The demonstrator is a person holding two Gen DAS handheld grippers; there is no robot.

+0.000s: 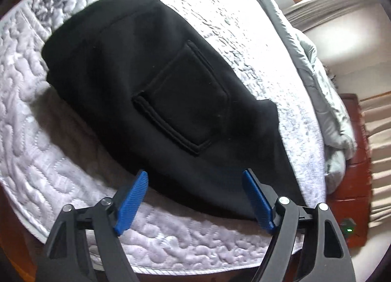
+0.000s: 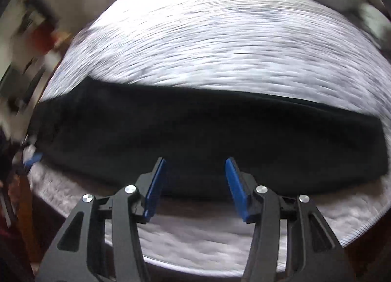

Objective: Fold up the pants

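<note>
Black pants (image 1: 151, 81) lie flat on a white quilted bed, back pocket (image 1: 180, 103) facing up. My left gripper (image 1: 195, 177) is open, its blue pads (image 1: 132, 201) spread just over the near edge of the pants, holding nothing. In the right wrist view, which is motion-blurred, the pants (image 2: 207, 135) stretch as a long dark band across the bed. My right gripper (image 2: 195, 164) is open and empty, its fingertips over the near edge of the pants. A bit of the other gripper's blue pad (image 2: 33, 159) shows at the far left end of the pants.
The white quilted mattress cover (image 1: 48, 147) spreads around the pants. A grey duvet (image 1: 325, 81) is bunched along the far side of the bed. A red-brown wooden cabinet (image 1: 354, 179) stands beside the bed, with curtains behind it.
</note>
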